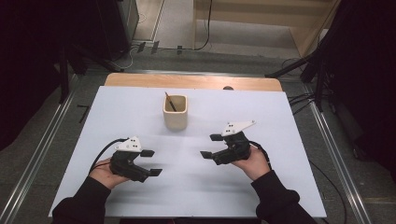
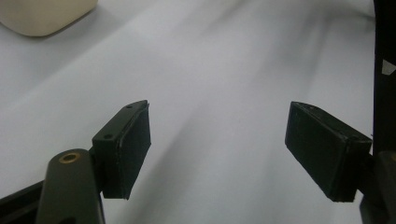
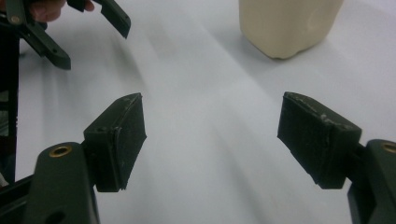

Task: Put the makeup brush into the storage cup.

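Note:
A cream square cup (image 1: pixel 175 112) stands upright on the white table (image 1: pixel 140 196), a little behind its middle, with a brown pencil (image 1: pixel 170 101) leaning inside it. My left gripper (image 1: pixel 151 162) rests low at the front left, jaws open and pointing right, nothing between them. My right gripper (image 1: pixel 211 145) is at the front right, jaws open and pointing left, nothing between them. In the left gripper view the open left gripper (image 2: pixel 217 149) hovers over bare table, the cup (image 2: pixel 42 16) at the top left. In the right gripper view the open right gripper (image 3: pixel 210 140) faces the cup (image 3: pixel 285 25).
The left gripper (image 3: pixel 70 32) and a hand appear at the top left of the right gripper view. Behind the white sheet runs a wooden table edge (image 1: pixel 191 81). Dark stands and cables flank the table on the floor (image 1: pixel 308 100).

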`<state>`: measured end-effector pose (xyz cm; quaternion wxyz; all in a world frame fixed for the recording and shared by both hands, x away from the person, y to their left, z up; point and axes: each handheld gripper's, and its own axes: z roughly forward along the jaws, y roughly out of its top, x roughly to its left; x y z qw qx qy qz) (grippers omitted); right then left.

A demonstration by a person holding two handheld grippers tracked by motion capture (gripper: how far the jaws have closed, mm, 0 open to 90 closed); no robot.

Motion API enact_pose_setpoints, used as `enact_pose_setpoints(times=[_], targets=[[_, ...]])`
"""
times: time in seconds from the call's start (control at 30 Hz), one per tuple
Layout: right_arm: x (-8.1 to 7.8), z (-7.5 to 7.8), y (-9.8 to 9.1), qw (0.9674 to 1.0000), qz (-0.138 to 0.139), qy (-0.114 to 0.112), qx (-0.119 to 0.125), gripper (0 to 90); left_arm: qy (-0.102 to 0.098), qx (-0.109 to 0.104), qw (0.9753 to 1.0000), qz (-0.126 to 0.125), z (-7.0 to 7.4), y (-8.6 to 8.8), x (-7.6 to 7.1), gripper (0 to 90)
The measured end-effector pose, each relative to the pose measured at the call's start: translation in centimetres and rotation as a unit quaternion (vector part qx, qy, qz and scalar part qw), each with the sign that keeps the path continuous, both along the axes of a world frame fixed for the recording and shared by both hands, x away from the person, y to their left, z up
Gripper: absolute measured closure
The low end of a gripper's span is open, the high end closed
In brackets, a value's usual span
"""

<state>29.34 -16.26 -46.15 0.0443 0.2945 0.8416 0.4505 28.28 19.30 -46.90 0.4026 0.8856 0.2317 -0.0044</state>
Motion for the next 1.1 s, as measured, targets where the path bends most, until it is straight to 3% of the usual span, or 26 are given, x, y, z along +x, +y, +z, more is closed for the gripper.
enact_pose_setpoints(times=[0.23,0.57,1.1], targets=[[-1.0,-0.2,-1.6,0.9998,-0.009,-0.014,-0.01,24.0,-0.001,0.001,1.0,0.0,0.0,0.0,0.0,23.2],[-1.9,-0.7,-3.2,0.9998,-0.019,-0.006,-0.007,24.0,-0.001,0.001,1.0,0.001,0.0,0.1,0.0,23.2],[-3.0,-1.2,-5.2,0.9995,-0.02,0.003,-0.025,24.0,-0.001,0.004,1.0,0.0,-0.1,0.1,0.0,23.2]])
